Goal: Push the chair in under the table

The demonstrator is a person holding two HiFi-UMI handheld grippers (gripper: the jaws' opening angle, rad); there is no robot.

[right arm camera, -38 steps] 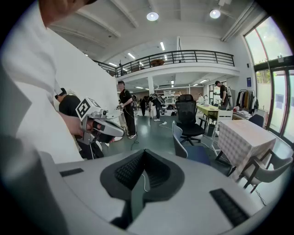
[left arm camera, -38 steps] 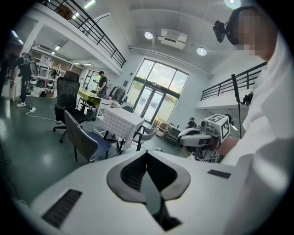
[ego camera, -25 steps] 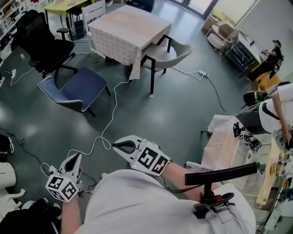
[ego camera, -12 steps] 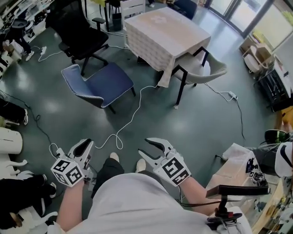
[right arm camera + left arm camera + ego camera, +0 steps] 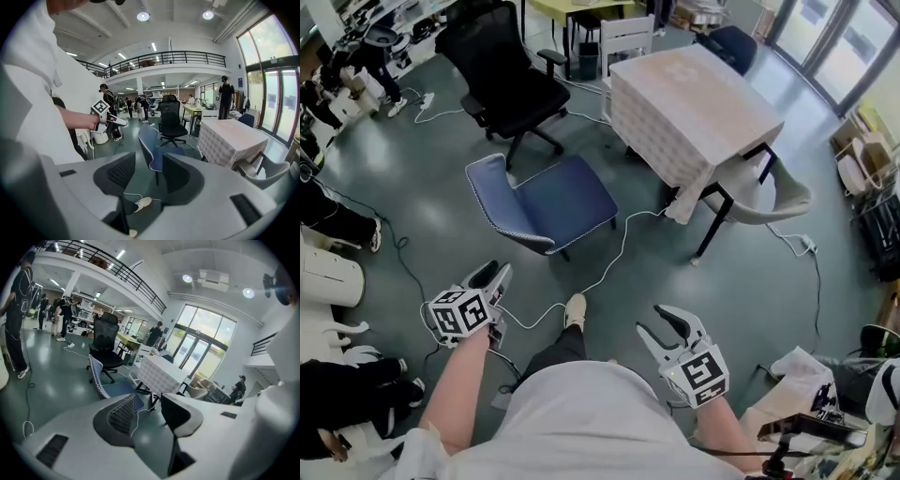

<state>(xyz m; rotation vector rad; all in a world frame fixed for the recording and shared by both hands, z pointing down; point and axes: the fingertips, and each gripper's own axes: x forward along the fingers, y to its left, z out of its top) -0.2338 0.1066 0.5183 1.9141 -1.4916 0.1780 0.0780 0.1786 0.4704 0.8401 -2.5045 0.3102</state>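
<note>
The floor (image 5: pixel 412 187) is dark grey-green and glossy, in a large hall with a railed mezzanine and tall windows. The blue chair (image 5: pixel 548 202) stands out on the open floor, apart from the tabletop (image 5: pixel 694 103) with its chequered cloth. Its seat front is turned toward the near corner and its back is away from it.

Both of the person's arms reach forward and angle down over the floor, well short of the chair. The left hand-held gripper (image 5: pixel 495 272) has its jaws opening, with only floor showing between them. The right hand-held gripper (image 5: pixel 661 323) is spread wide and opening a little more, also with nothing between its jaws.

A white cable (image 5: pixel 619 248) snakes across the floor between the person's shoe (image 5: pixel 574 309) and the chair, toward the table leg. A black office chair (image 5: pixel 511 80) stands just behind the blue one. A beige chair (image 5: pixel 773 202) is tucked under the tabletop's far right side. People stand along the left edge.
</note>
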